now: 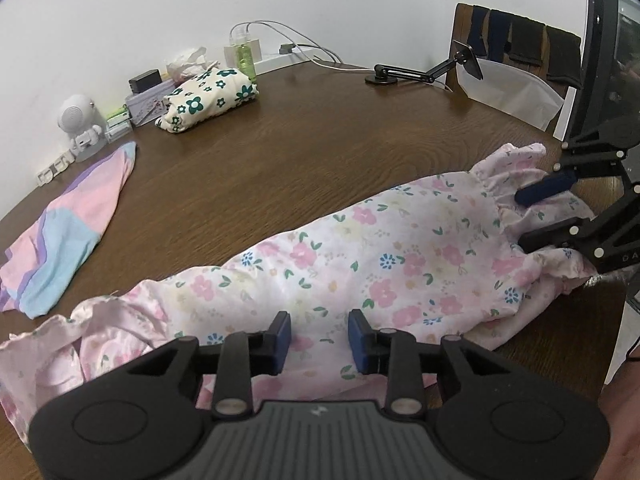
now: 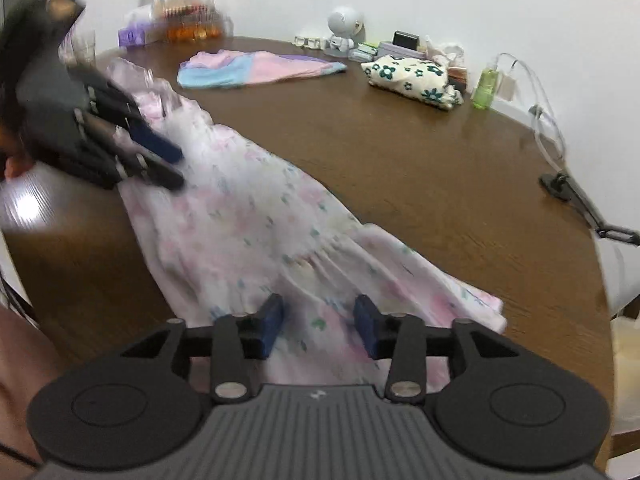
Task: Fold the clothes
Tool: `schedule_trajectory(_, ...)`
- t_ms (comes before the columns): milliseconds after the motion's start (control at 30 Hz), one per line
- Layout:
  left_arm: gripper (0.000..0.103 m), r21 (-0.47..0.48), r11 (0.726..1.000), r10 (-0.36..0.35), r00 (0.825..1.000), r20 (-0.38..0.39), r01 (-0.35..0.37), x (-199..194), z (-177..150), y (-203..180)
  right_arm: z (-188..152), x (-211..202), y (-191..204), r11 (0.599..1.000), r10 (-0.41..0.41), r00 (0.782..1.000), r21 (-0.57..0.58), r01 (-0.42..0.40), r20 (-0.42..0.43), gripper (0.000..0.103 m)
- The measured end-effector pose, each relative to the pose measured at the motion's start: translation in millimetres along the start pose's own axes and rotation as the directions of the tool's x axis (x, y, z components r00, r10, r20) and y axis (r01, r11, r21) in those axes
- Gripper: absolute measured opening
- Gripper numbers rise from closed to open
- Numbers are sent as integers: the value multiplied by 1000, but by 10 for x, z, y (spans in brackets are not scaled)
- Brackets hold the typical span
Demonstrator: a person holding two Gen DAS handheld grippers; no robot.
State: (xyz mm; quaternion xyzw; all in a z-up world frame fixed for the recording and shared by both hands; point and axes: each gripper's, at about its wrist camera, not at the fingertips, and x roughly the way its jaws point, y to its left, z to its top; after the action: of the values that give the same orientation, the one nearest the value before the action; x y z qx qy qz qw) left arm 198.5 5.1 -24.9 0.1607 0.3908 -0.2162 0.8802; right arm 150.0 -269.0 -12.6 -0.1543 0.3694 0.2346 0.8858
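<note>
A pink floral garment (image 1: 360, 256) with ruffled ends lies stretched along the near side of the brown round table (image 1: 320, 140). My left gripper (image 1: 319, 336) hovers over its middle. The blue pads stand apart and the cloth lies flat beneath the gap, unpinched. At the garment's right ruffled end, my right gripper (image 1: 536, 214) has its fingers spread above and below the frill without pressing it. In the blurred right wrist view, the right gripper (image 2: 319, 324) is open over the garment (image 2: 248, 232), and the left gripper (image 2: 176, 166) is at far left.
A folded cream garment with green flowers (image 1: 208, 96) and a pink, blue and purple garment (image 1: 64, 232) lie farther back. A white robot-shaped gadget (image 1: 80, 124), boxes, a green bottle (image 1: 246, 56) and cables line the wall. A black phone arm (image 1: 424, 70) and a chair (image 1: 516, 52) are at the far right.
</note>
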Motion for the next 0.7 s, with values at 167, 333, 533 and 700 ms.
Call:
schedule_trajectory(167,35,-27,1000,6,1000,5,-6,-31,-48,24,-69,23,-125,1000,12,1000,25,-12,4,54)
schedule_trajectory(333,37,-45,999,12,1000,6,-12,-52,-63,30,-83,-100,-325,991,72,997,115,-74,23,55)
schedule_trajectory(533,39,-48,999,20,1000,5,-20,-52,-63,24,-59,-387,-271,988,105,991,108,-114,87,56)
schedule_trajectory(700,39,-78,996,31,999,9,-30,-75,-94,19,53,-252,34,986,164,984,-1,-164,69,60)
